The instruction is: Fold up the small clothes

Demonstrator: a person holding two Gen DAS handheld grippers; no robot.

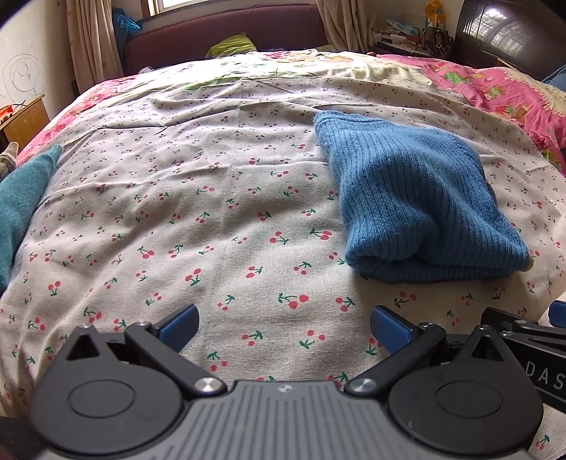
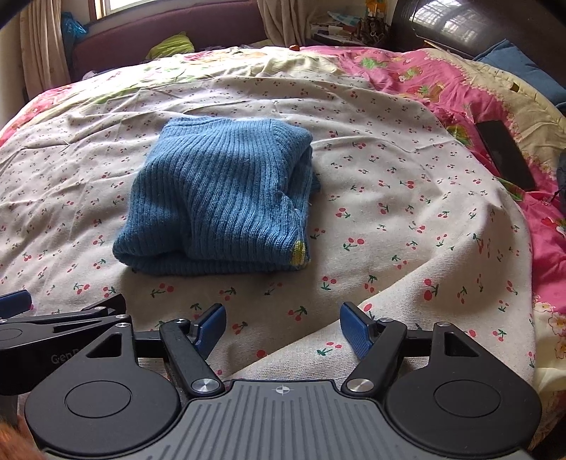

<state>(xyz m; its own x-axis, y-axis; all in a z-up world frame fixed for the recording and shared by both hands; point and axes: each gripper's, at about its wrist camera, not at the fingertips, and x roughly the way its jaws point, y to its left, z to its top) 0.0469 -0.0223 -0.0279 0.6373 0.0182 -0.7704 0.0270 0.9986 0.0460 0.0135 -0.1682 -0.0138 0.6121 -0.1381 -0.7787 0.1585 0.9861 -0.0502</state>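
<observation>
Lying folded on cherry-print sheet [image 1: 212, 198]: one blue ribbed sweater [image 2: 219, 198]; one teal garment [image 1: 21, 198] at left edge; two grippers, left gripper [image 1: 283, 327] and right gripper [image 2: 283, 327], both agape, empty, short of sweater

Both cameras sit on the hand-held grippers, low over a bed, and look forward and downward along the fingers toward the window end of the room.

The left wrist view has the left gripper [image 1: 283, 327] at its bottom edge and looks from the left side; the folded blue sweater [image 1: 417, 201] lies right of its centre.

The right wrist view, with the right gripper [image 2: 283, 329] at the bottom, sees the same sweater [image 2: 219, 201] left of centre.

Both views share the cherry-print sheet [image 1: 212, 198] and the sofa [image 1: 226, 28] behind the bed.
</observation>
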